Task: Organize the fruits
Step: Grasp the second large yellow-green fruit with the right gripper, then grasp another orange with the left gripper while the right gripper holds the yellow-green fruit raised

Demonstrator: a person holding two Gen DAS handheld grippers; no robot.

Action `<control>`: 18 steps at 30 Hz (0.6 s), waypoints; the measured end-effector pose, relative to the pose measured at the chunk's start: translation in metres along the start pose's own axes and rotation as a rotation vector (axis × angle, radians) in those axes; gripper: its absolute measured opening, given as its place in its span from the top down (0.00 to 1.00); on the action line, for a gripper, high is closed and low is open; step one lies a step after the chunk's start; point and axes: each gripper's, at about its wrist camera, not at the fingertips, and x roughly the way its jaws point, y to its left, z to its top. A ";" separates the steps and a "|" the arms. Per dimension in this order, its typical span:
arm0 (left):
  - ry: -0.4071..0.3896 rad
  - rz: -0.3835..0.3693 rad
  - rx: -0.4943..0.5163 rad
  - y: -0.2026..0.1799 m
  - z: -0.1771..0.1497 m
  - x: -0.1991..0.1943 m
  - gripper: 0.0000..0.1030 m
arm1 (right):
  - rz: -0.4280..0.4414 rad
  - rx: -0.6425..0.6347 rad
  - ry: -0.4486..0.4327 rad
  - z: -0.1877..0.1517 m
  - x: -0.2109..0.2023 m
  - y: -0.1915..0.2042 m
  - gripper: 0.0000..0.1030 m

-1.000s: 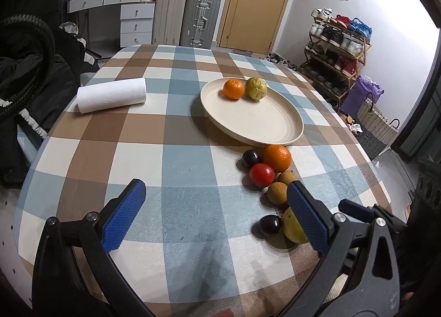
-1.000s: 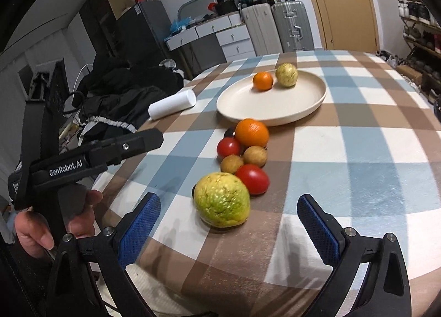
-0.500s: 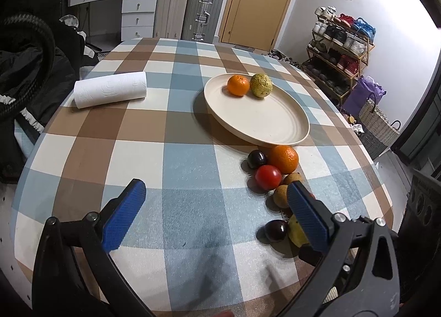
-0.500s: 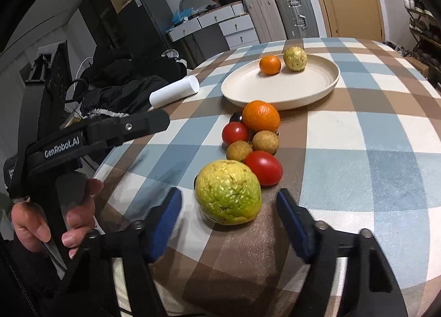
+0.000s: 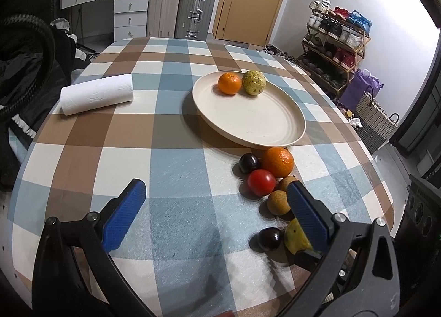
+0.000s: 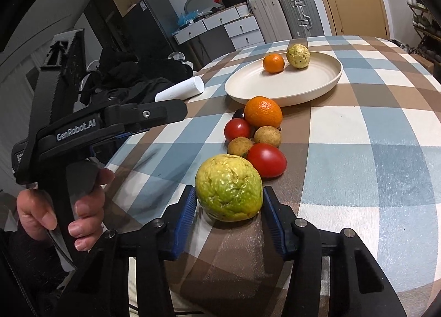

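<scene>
In the right wrist view, my right gripper (image 6: 228,199) is shut on a bumpy yellow-green guava (image 6: 228,187), a blue pad pressed against each side; the fruit rests on the checked tablecloth. Behind it lie a red tomato (image 6: 266,160), two brown longans (image 6: 267,136), a second tomato (image 6: 237,129), an orange (image 6: 263,111) and a dark plum (image 6: 238,113). The cream plate (image 6: 289,88) holds a tangerine (image 6: 273,63) and another guava (image 6: 297,56). My left gripper (image 5: 215,193) hangs open over bare cloth, left of the fruit cluster. Its right finger hides most of the held guava (image 5: 296,237).
A paper towel roll (image 5: 96,93) lies at the table's left side. Dark clothing (image 6: 132,80) is piled beyond the left edge. A person's hand (image 6: 82,206) holds the left gripper's handle. Suitcases (image 5: 193,11) and a shoe rack (image 5: 336,38) stand beyond the table.
My right gripper's jaws came in from wide open and closed onto the guava. The left gripper stayed open and shifted slightly over the table.
</scene>
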 end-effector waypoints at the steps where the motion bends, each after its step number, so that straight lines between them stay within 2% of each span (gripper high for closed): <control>1: 0.006 -0.006 0.005 -0.001 0.001 0.002 0.01 | 0.006 0.003 -0.007 -0.001 -0.001 -0.001 0.52; 7: 0.033 -0.049 0.040 -0.006 0.012 0.013 0.01 | 0.037 0.013 -0.077 -0.001 -0.013 -0.011 0.52; 18: 0.112 -0.131 0.181 -0.042 0.033 0.050 0.01 | -0.009 0.057 -0.164 0.004 -0.038 -0.038 0.52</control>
